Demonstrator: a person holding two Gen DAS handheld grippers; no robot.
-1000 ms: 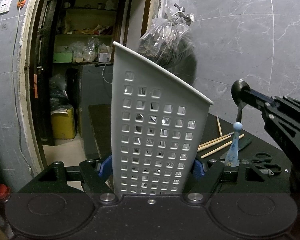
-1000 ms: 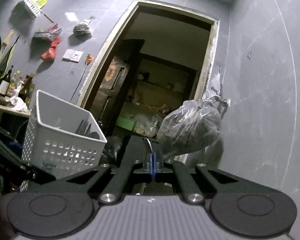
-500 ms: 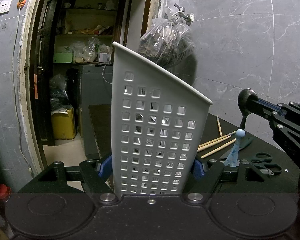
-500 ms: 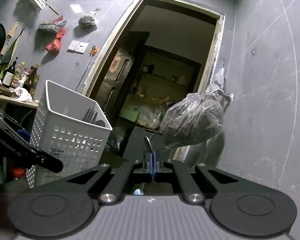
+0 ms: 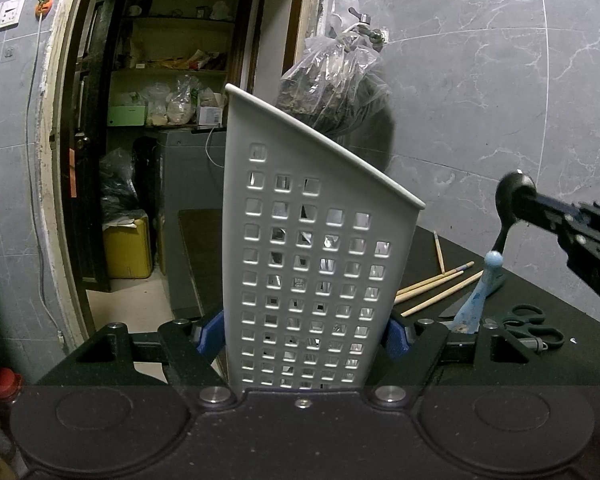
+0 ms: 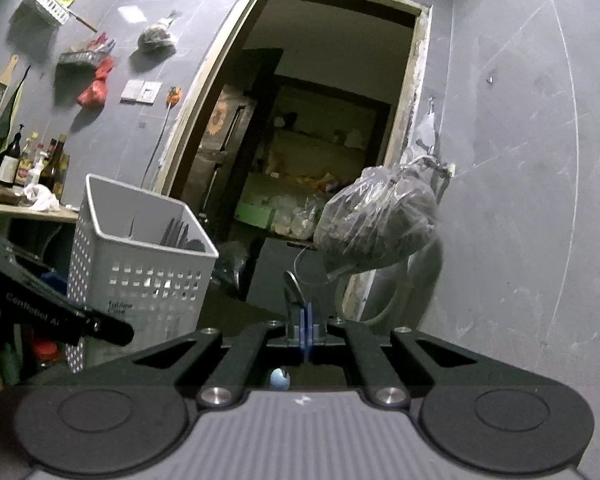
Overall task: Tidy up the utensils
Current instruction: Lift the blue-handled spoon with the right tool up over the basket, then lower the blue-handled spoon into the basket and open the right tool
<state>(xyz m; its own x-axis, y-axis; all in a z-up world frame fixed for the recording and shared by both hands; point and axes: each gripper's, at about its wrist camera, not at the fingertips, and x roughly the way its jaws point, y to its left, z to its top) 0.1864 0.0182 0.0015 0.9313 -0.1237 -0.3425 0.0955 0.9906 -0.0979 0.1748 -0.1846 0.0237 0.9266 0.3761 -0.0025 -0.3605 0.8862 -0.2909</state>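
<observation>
My left gripper is shut on a white perforated utensil basket, held between its blue pads. The basket also shows in the right wrist view, with dark utensil handles inside. My right gripper is shut on a metal spoon with a pale blue handle end. In the left wrist view the right gripper holds the spoon to the right of the basket, above the black table.
On the table lie wooden chopsticks, a pale blue handled utensil and black scissors. A plastic bag hangs on the grey wall. An open doorway lies behind. Bottles stand on a counter at left.
My right gripper with the spoon has moved down and to the right, away from the basket. The basket stays held in my left gripper.
</observation>
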